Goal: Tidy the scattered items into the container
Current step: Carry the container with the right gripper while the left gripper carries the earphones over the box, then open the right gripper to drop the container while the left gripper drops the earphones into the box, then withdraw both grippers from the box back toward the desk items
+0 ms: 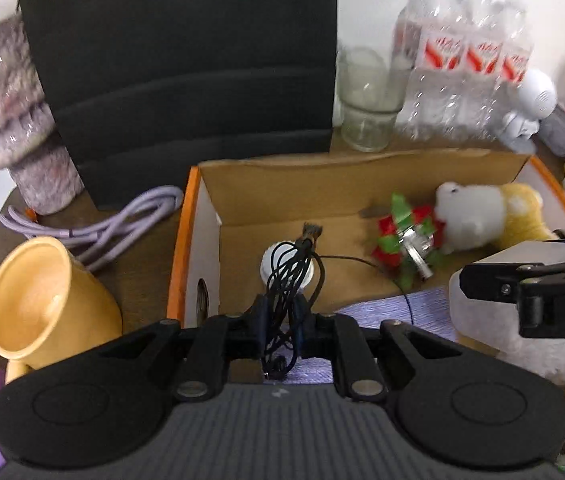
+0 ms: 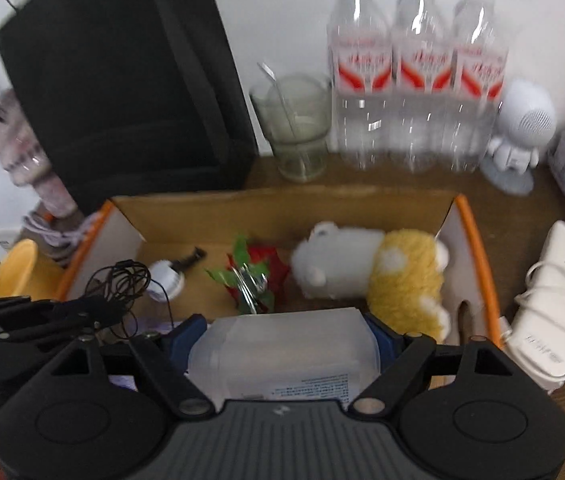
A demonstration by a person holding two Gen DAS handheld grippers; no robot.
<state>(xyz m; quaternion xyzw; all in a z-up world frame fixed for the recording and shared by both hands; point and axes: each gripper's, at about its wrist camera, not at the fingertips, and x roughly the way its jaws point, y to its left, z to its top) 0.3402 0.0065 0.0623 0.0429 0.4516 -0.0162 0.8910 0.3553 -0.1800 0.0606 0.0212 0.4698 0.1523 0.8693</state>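
An open cardboard box with orange edges (image 1: 186, 216) (image 2: 478, 240) sits in front of me. Inside lie a white and yellow plush toy (image 1: 478, 216) (image 2: 362, 268), a red and green flower ornament (image 1: 402, 240) (image 2: 254, 272), a small white round item (image 1: 272, 266) (image 2: 164, 276) and a purple cloth (image 1: 422, 308). My left gripper (image 1: 282, 320) is shut on a bundle of thin black cable (image 1: 290, 276) (image 2: 122, 280) over the box's near left part. My right gripper (image 2: 286, 340) is shut on a translucent plastic box (image 2: 286, 348) (image 1: 514, 248) above the box's near edge.
Left of the box are a yellow cup on its side (image 1: 42, 304), a purple cable (image 1: 114, 220) and a fuzzy tumbler (image 1: 14, 120). A black case (image 1: 178, 60), a glass (image 2: 294, 128), water bottles (image 2: 414, 80) and a white figurine (image 2: 518, 132) stand behind. A white charger (image 2: 554, 300) lies right.
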